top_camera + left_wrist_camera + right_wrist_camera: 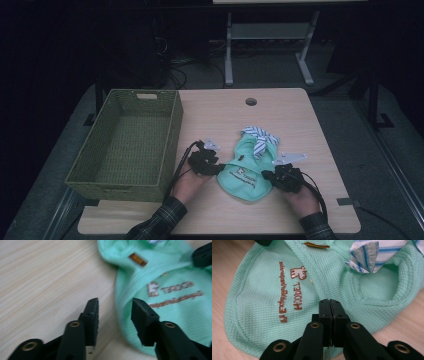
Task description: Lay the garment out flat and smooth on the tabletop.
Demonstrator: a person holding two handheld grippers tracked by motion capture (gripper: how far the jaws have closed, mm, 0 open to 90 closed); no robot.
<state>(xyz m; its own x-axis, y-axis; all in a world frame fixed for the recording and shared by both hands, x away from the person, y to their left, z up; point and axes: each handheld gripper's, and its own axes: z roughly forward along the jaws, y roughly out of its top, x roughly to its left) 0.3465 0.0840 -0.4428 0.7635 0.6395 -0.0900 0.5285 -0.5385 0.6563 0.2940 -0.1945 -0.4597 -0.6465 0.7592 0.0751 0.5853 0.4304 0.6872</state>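
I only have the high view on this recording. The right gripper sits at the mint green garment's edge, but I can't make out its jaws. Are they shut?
Observer: Yes. In the right gripper view, the right gripper has its jaws pressed together over the garment. I cannot tell whether a fold is caught between them.
Operator: And the left one?
Observer: The left gripper has its jaws apart, with the garment's edge lying in the gap between them.
Operator: Any markings on the cloth that I can't read from up here?
Observer: There is brown embroidered lettering, and a small orange tab is sewn near the neck.
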